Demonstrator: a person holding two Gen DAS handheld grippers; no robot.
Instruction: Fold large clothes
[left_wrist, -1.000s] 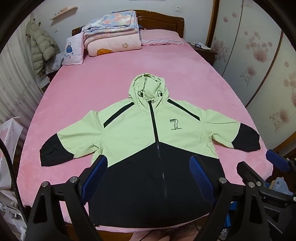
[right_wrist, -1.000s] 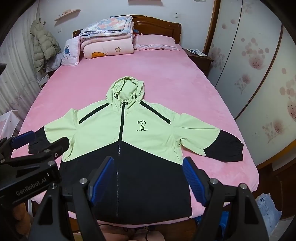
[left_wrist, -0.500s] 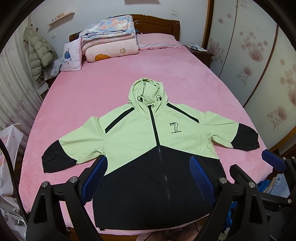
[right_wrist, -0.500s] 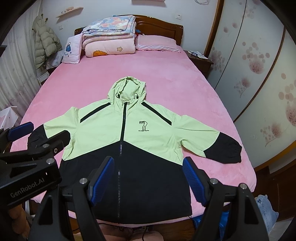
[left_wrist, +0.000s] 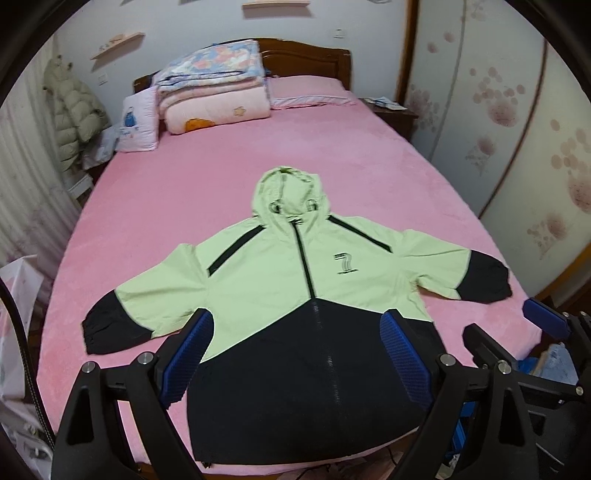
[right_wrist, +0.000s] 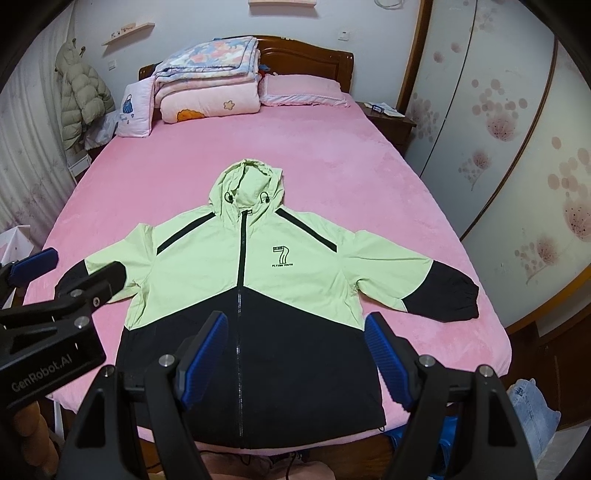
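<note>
Left wrist view has your left gripper (left_wrist: 295, 354) hanging over the near hem of the jacket (left_wrist: 295, 295), jaws spread wide with nothing between the blue pads. That jacket lies flat and face up on the pink bed (left_wrist: 184, 192), zipped, hood pointing at the headboard (left_wrist: 314, 55), both sleeves spread out to the sides. Your right gripper (right_wrist: 295, 354) is wide apart and empty too, poised above the jacket's black lower half, with the left one just beside it.
</note>
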